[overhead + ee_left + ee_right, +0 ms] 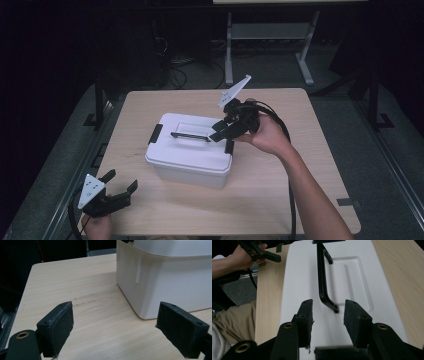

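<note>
I'm holding the left claw (120, 186) low over the near left corner of the bench (300, 165), its jaws standing wide apart with nothing between them. In the left gripper view it is looking across bare wood at the near corner of the white box (160, 282), which is sitting well apart from those jaws. The box (192, 170) is resting near the middle of the bench, its white lid (172, 150) on, a black latch (155, 133) showing at its left end. The black handle (190, 136) is lying along the lid's top over a shallow recess. At the box's right end I'm hovering the right claw (222, 137) over the lid, just beside that end of the handle. In the right gripper view its jaws are standing partly open, and the near foot of the handle (324, 287) is sitting just ahead of the gap between them; the pads (357, 320) are not pressing on it.
</note>
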A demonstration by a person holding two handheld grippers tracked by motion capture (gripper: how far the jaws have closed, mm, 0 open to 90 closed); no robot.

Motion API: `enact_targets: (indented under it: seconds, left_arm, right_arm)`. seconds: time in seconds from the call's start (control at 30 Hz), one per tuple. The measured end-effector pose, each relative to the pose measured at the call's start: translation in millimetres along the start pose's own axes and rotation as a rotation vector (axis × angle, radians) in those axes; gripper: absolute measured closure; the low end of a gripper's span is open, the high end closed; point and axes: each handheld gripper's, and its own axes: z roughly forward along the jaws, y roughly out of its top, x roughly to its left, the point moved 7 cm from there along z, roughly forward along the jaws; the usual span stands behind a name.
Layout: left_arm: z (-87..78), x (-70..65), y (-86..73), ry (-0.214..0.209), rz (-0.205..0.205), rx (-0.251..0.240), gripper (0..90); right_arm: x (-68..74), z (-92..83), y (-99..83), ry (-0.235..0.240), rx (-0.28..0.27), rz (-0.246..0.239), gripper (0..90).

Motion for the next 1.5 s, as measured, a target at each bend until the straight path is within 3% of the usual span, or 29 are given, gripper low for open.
enact_targets:
  seconds: [0.27,0.87,1.5]
  left_arm:
    - [0.6,0.1,-0.4,0.001,-0.002,0.004,13.0]
    - [-1.0,0.6,-1.2,0.006,-0.001,-0.001,13.0]
    - [2.5,-3.9,-0.8,-0.006,0.013,0.004,13.0]
  right_arm:
    - [-3.4,-23.2,-25.4,-0.041,-0.017,0.048,56.1]
    - [-8.8,-50.0,-64.1,-0.093,-0.036,0.125,52.8]
    - [-7.9,-50.5,-101.4,-0.11,-0.033,0.175,48.3]
